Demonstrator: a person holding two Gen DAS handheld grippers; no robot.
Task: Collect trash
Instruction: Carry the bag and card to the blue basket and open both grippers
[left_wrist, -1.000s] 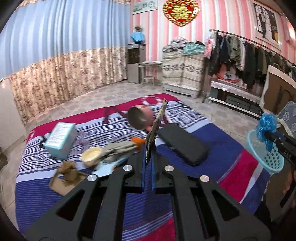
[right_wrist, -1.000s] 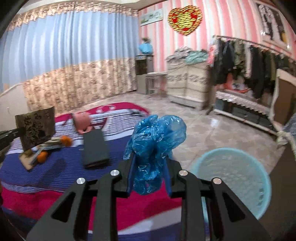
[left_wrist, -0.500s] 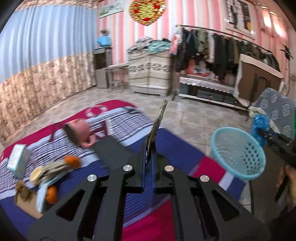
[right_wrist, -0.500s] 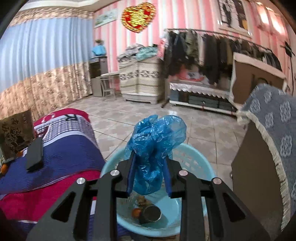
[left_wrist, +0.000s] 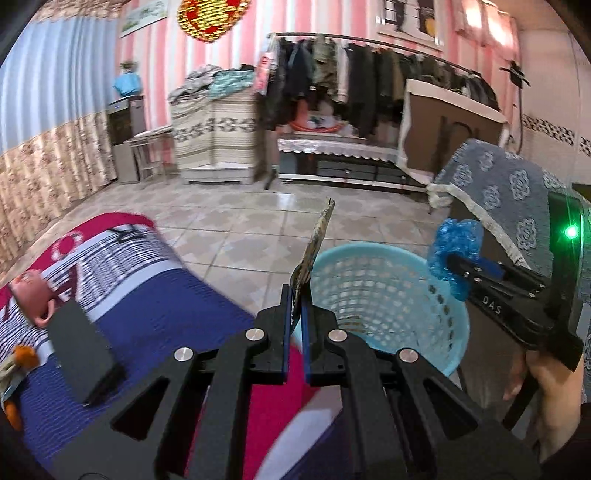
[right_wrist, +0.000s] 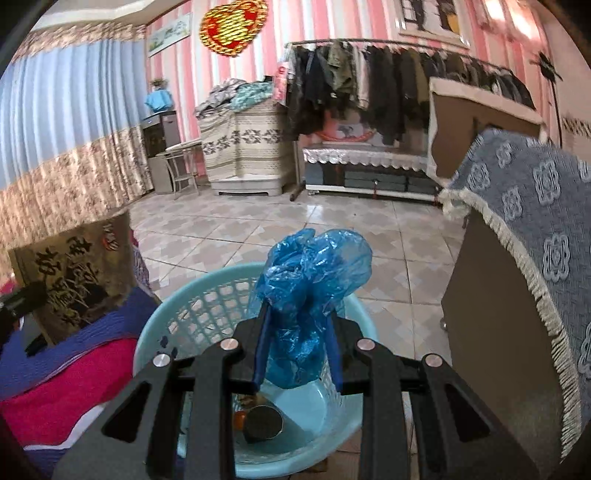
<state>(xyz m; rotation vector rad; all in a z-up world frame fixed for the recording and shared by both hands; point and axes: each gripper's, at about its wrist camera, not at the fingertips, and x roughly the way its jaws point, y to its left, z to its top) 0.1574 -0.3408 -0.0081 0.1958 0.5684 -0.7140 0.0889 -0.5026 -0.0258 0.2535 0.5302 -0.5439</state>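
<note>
Pinching crumpled blue plastic bag (right_wrist: 310, 295) in right tool (right_wrist: 297, 350), directly above light-blue mesh wastebasket (right_wrist: 199, 314). Left tool (left_wrist: 295, 332) pressed together on flat gold-and-black printed card (left_wrist: 314, 247), upright beside basket rim. Metal can (right_wrist: 264, 424) and orange scrap (right_wrist: 240, 419) on basket bottom. Black case (left_wrist: 79, 354) on striped bed (left_wrist: 155, 314).

Home bedroom: clothes rack (right_wrist: 388, 85), curtains (right_wrist: 66, 140)

Ahead of you a rack of dark clothes (right_wrist: 388, 85) lines the pink striped wall, with a red heart ornament (right_wrist: 232, 27) hung high. Blue curtains (left_wrist: 48, 85) close off your left. A black case (left_wrist: 79, 354) lies on the striped bedspread (left_wrist: 155, 325).
</note>
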